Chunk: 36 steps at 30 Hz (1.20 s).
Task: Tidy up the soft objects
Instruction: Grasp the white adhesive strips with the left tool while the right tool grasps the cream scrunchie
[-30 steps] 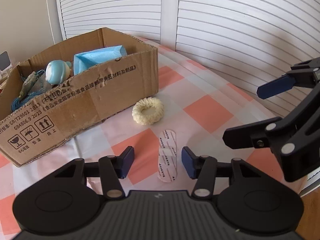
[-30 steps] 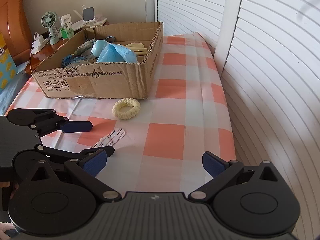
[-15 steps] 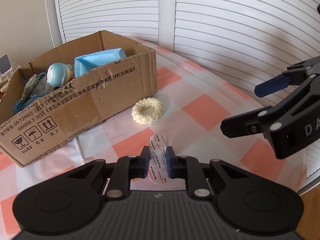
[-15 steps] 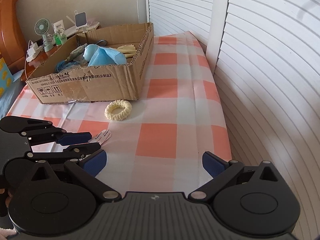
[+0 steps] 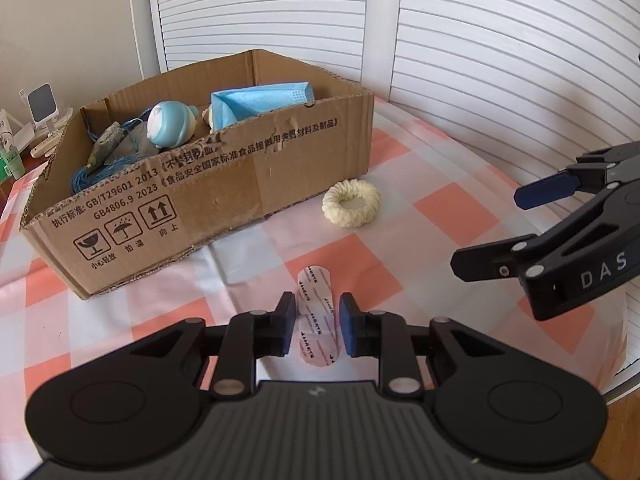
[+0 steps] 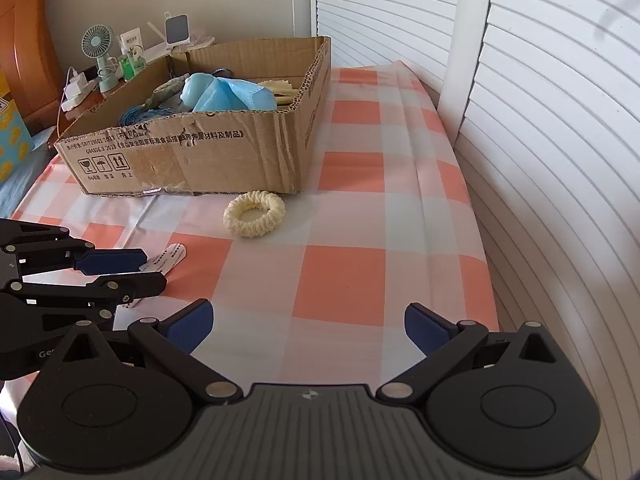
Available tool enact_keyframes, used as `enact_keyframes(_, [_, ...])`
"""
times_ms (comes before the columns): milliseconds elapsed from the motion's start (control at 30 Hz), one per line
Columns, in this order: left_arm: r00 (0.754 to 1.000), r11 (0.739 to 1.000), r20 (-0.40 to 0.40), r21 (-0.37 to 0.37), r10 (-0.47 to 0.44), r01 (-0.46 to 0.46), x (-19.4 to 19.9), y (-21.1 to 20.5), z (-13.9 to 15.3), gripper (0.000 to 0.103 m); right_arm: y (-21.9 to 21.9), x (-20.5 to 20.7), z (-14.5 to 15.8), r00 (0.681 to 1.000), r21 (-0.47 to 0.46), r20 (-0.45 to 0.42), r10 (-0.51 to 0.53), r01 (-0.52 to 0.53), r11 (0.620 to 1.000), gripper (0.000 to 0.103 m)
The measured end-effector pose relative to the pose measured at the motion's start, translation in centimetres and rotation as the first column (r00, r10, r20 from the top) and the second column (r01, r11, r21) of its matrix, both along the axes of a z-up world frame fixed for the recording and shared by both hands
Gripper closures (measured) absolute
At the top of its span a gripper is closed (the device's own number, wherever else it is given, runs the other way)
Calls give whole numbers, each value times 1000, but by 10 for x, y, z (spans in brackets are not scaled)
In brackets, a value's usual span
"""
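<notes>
Left tongs [image 5: 318,326] over the plaster strip [image 5: 318,312], jaws opening, pads just off it!

Right tongs [image 6: 308,326] hang wide open and empty beside them, nothing between those blue pads. Under the left tongs the strip lies flat on the checked cloth [image 5: 452,216], running lengthwise up the gap between the pads, which stand close on either side but don't press it. Just ahead of the left tongs, a little to the right, sits the cream scrunchie [image 5: 351,209], right by the box [image 5: 200,200] corner. Ahead and to the left, the box holds a blue mask [image 5: 260,102], a pale blue toy [image 5: 170,126] and a coil of blue cord [image 5: 98,170]. From the right tongs, the scrunchie [image 6: 254,214] lies ahead-left and the strip [image 6: 166,258] pokes out past the left tongs' fingers [image 6: 112,261].
</notes>
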<state>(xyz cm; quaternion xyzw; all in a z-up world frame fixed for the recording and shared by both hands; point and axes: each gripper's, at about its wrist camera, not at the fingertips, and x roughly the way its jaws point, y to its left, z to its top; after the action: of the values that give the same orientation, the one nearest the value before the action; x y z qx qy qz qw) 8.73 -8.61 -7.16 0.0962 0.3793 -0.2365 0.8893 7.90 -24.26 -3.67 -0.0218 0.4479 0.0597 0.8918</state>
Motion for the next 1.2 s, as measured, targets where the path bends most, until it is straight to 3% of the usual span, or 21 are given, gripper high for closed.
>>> enact_keyframes(167, [1000, 1000, 3, -3, -1, 1, 2, -4, -1, 77, 0, 1, 1, 1000, 7, 13, -1, 1, 1000, 0])
enact_keyframes(267, [1000, 1000, -2, -16, 8, -8, 2, -2, -1, 87, 2, 2, 2, 1000, 5, 25, 6, -6, 1000, 0])
enact_keyframes(600, [999, 998, 12, -60, 34, -33, 2, 19, 17, 87, 20, 13, -16, 996, -45, 26, 85, -84, 995, 0])
enact_keyframes(1067, [997, 994, 13, -84, 76, -75, 8, 42, 24, 87, 50, 48, -33, 972, -73, 114, 203, -195, 978, 1])
enact_keyframes(1200, [997, 993, 12, -84, 82, -80, 10, 45, 24, 87, 55, 58, -34, 964, -61, 138, 227, -221, 973, 8])
